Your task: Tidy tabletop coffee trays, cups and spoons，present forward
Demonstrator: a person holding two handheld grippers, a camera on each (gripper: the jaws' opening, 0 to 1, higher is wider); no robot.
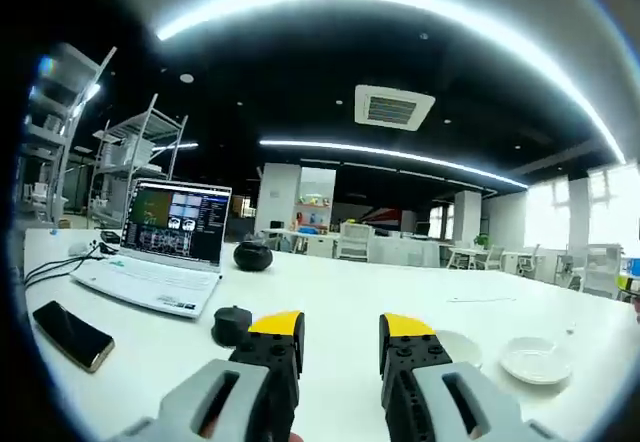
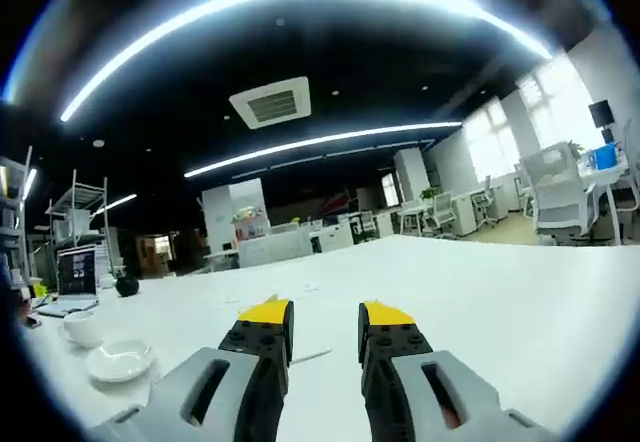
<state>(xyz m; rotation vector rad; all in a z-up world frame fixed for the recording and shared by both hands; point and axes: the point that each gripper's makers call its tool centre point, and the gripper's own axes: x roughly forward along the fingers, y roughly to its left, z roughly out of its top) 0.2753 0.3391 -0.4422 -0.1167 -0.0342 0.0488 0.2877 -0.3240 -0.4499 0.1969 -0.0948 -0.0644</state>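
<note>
In the left gripper view my left gripper (image 1: pixel 340 327) stands open over the white table (image 1: pixel 340 282), nothing between its yellow-tipped jaws. A white saucer (image 1: pixel 535 360) lies to its right, and a second white dish (image 1: pixel 462 347) peeks out just behind the right jaw. In the right gripper view my right gripper (image 2: pixel 326 314) is open and empty too. A white cup (image 2: pixel 82 328) and a white saucer (image 2: pixel 119 360) sit at the left, well apart from it. A thin spoon-like item (image 2: pixel 312 355) lies on the table between the jaws.
An open laptop (image 1: pixel 165 247) sits at the table's left with cables beside it, also seen far left as the laptop (image 2: pixel 75 280). A phone (image 1: pixel 72 334) lies near the left edge. A small black cap (image 1: pixel 232 324) and a round black object (image 1: pixel 252 255) rest nearby. Office desks and chairs stand beyond.
</note>
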